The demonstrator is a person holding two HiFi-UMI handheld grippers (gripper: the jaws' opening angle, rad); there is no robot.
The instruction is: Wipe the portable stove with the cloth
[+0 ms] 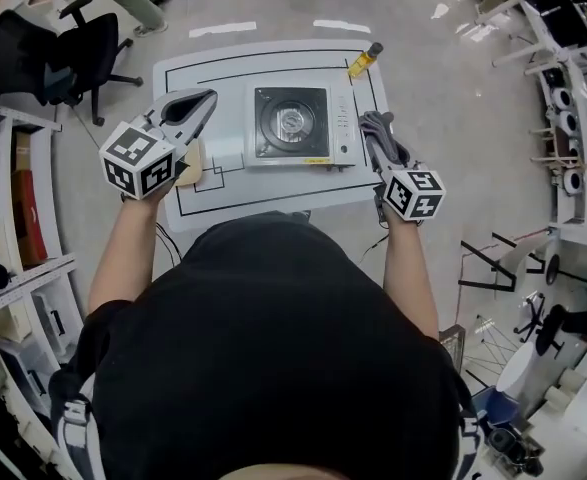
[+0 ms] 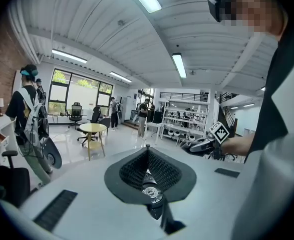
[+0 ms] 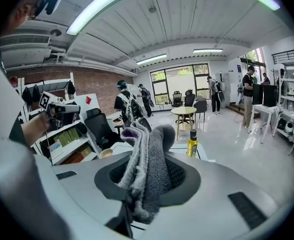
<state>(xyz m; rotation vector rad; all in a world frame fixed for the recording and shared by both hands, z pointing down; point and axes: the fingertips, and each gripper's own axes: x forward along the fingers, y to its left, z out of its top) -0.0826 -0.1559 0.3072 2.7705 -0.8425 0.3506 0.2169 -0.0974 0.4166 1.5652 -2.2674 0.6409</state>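
The portable stove [image 1: 291,123], white with a black round burner, sits in the middle of the white table [image 1: 273,203]. My right gripper [image 1: 373,128] hovers at the stove's right edge, shut on a grey fuzzy cloth [image 1: 381,138] that bunches up between its jaws [image 3: 148,164]. My left gripper [image 1: 207,100] is held above the table left of the stove, shut with nothing between its jaws [image 2: 147,149]. Neither gripper view shows the stove.
A yellow bottle [image 1: 363,61] stands at the table's far right corner [image 3: 192,143]. A tan round object [image 1: 191,165] lies under my left gripper. Office chairs [image 1: 68,53] stand at the left, shelves [image 1: 18,238] run along the left side and racks [image 1: 573,138] along the right. People stand across the room.
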